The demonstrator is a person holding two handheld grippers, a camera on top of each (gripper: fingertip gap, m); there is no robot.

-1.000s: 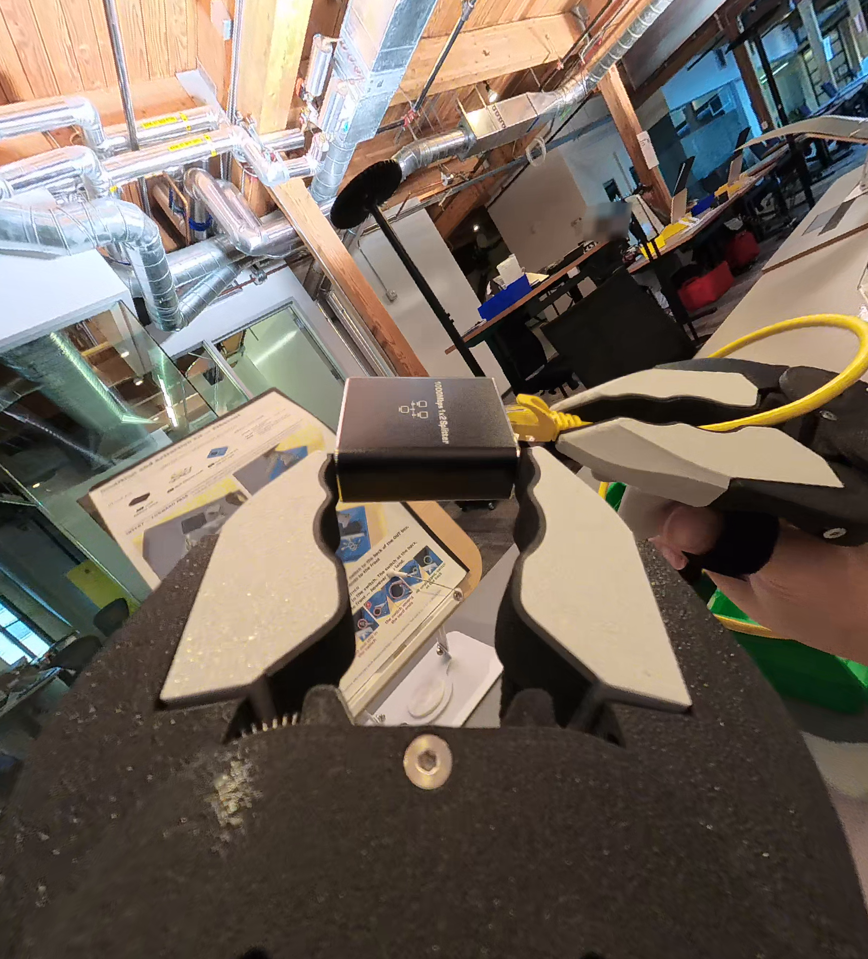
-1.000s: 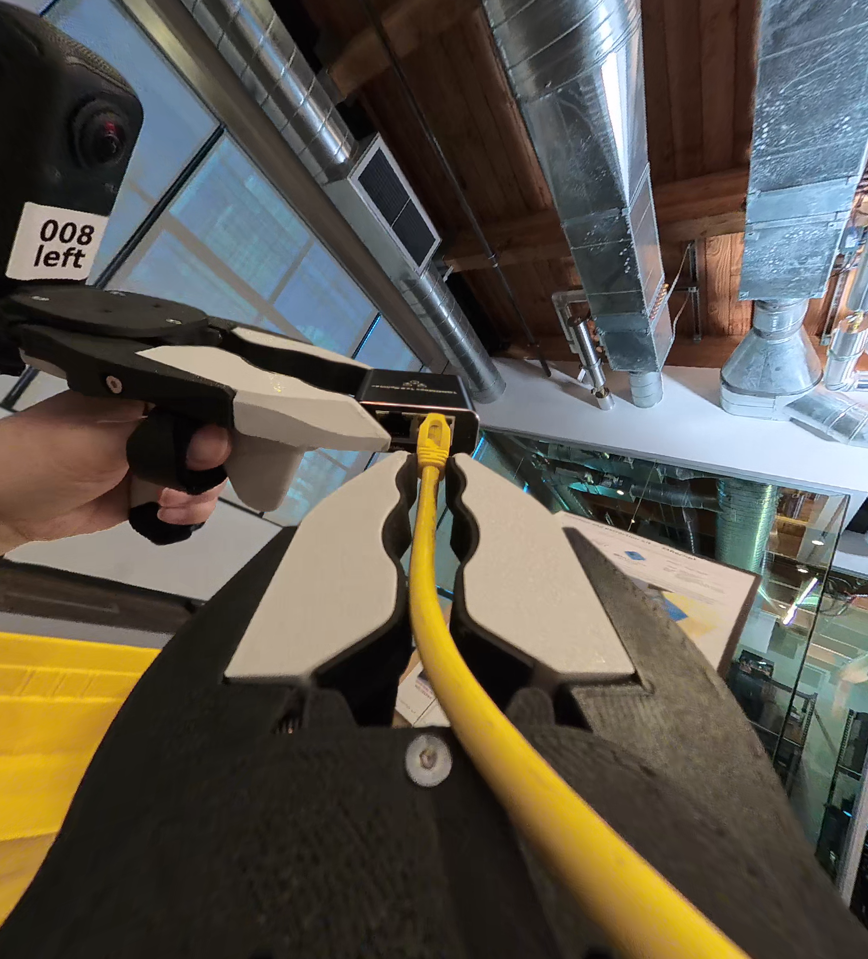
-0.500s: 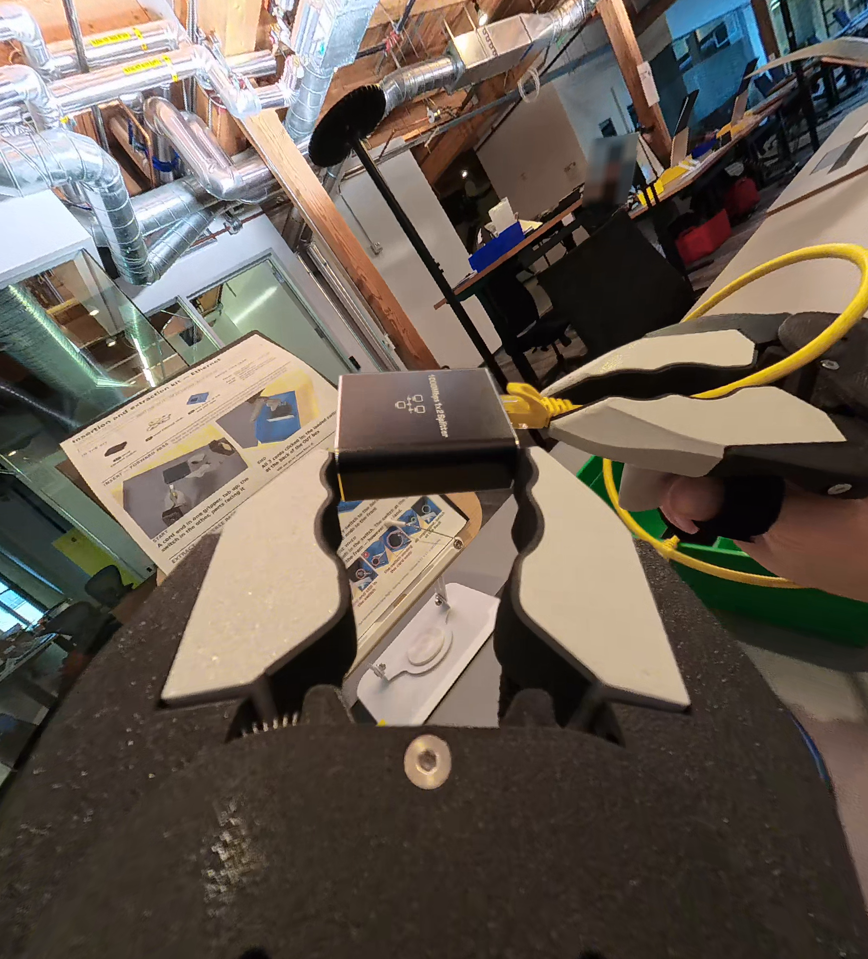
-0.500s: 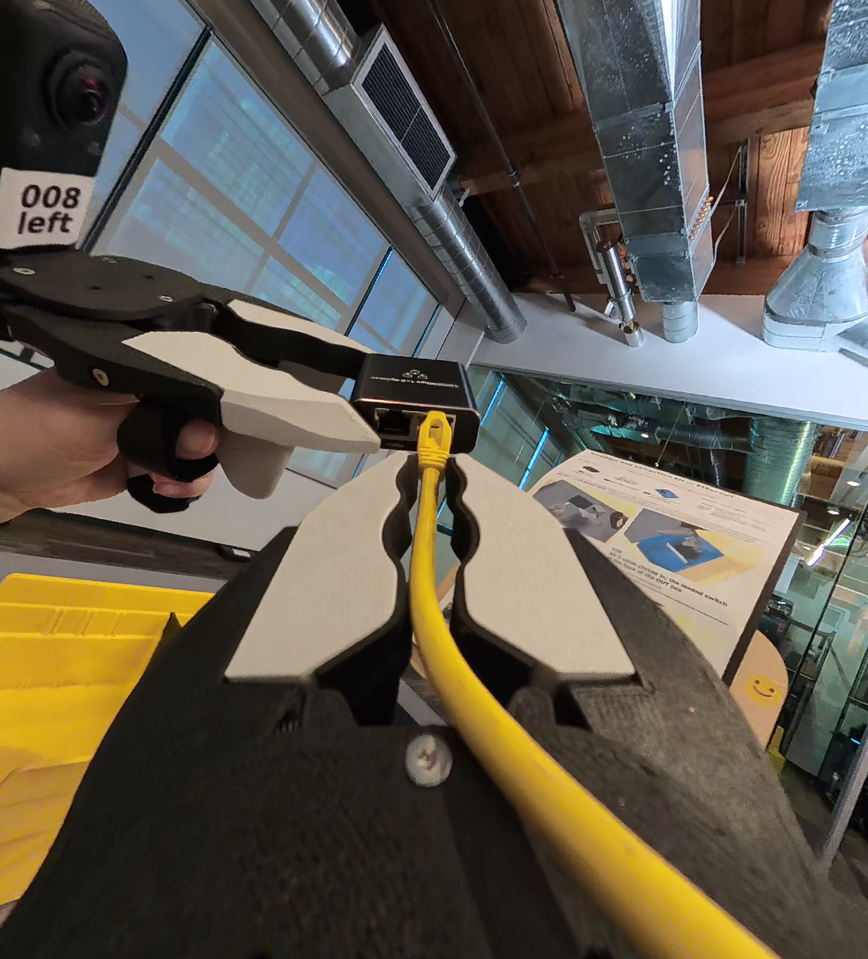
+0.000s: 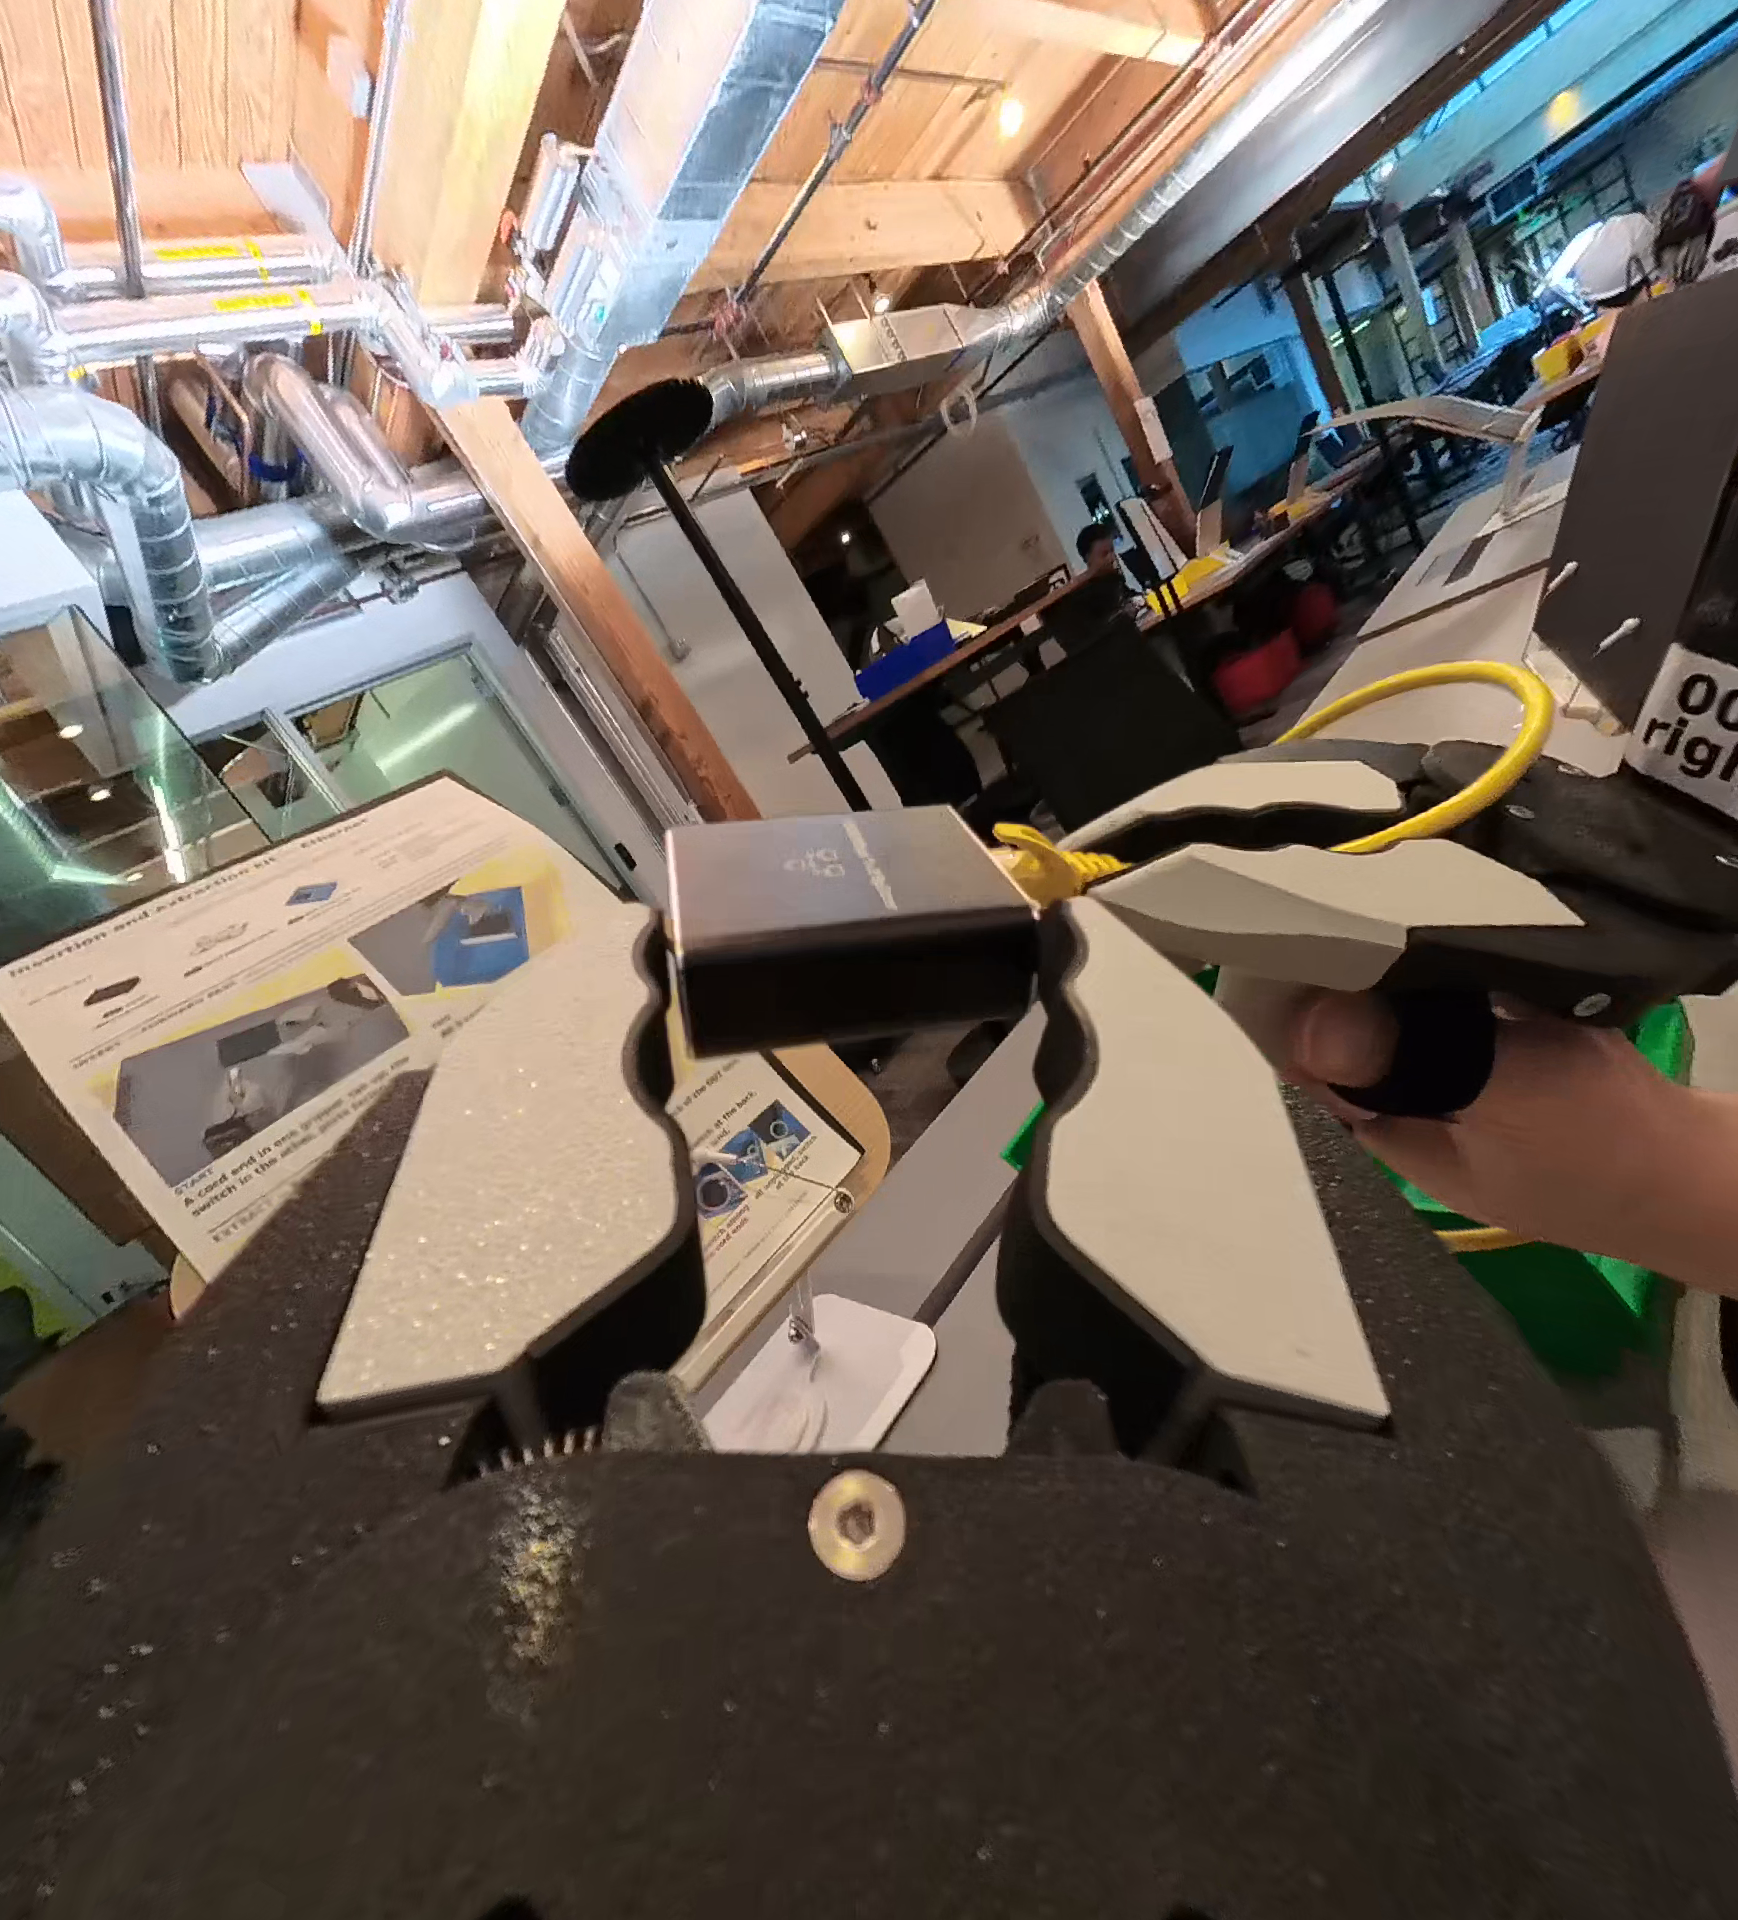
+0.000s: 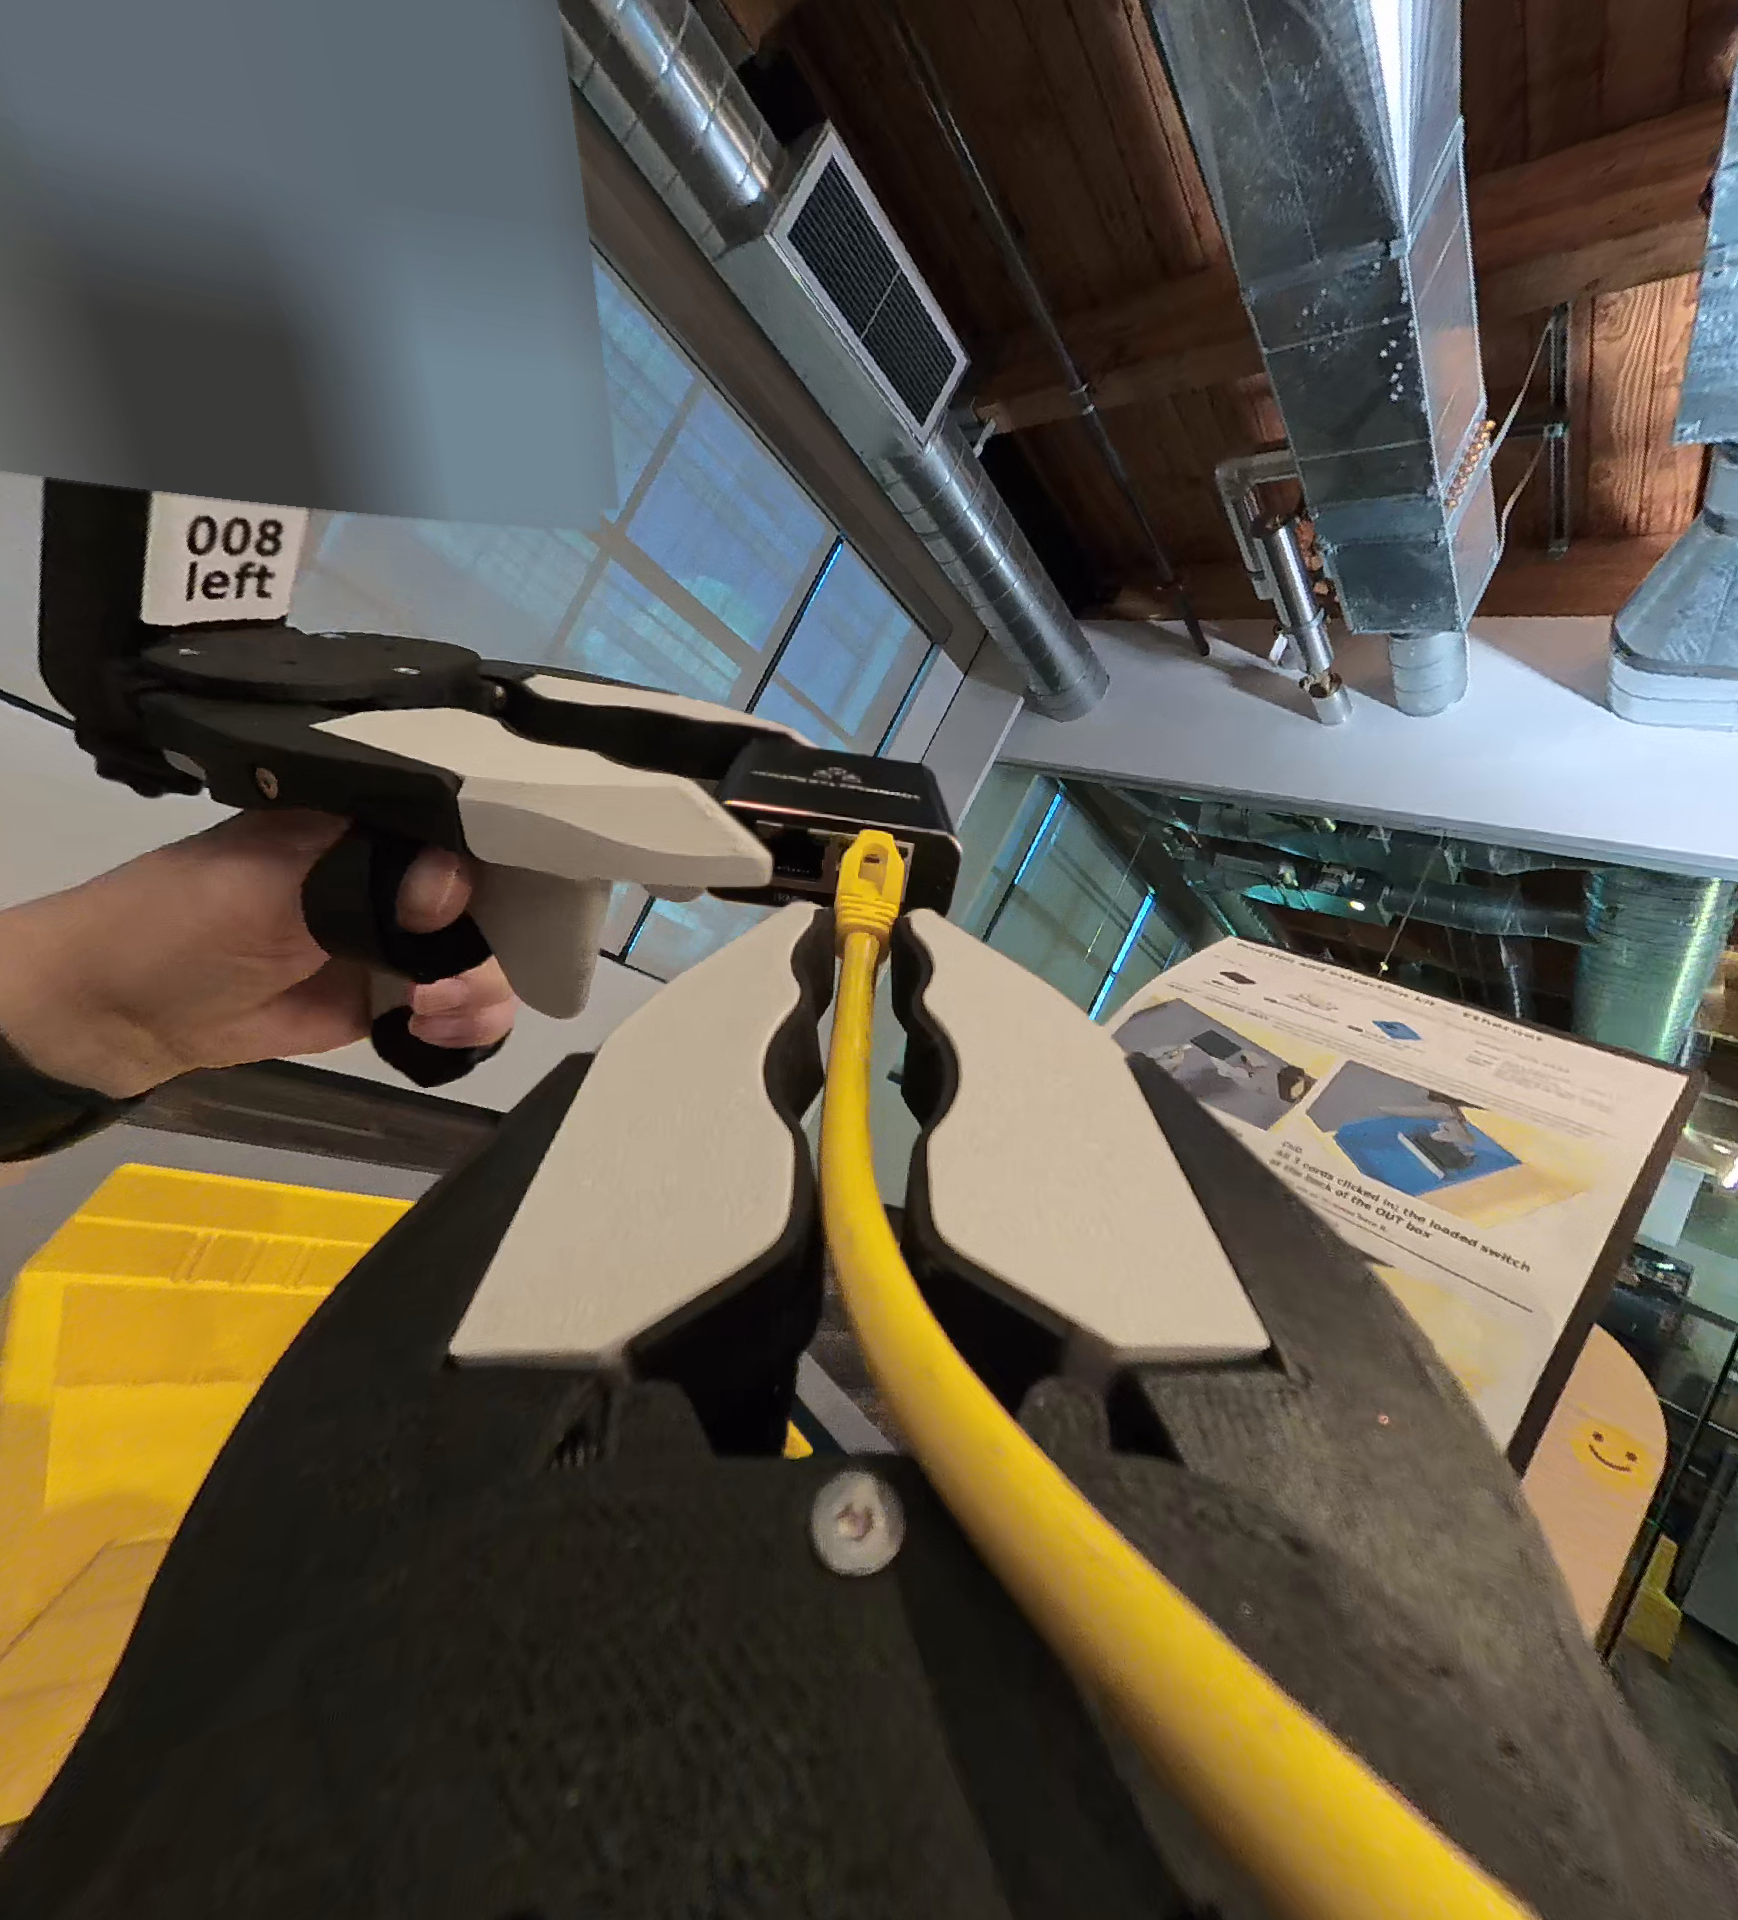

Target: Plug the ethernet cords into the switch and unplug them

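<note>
Yellow cord at the switch

Left tongs [image 5: 849,971] clamp the black switch [image 5: 834,899]; right tongs [image 6: 863,940] pinch the yellow cord [image 6: 849,1060], its plug at the switch's port.

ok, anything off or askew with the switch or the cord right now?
Nothing stands out. The left gripper clamps the black switch squarely; the right gripper holds the yellow cord straight, its plug at a port. Full seating can't be judged.
</note>
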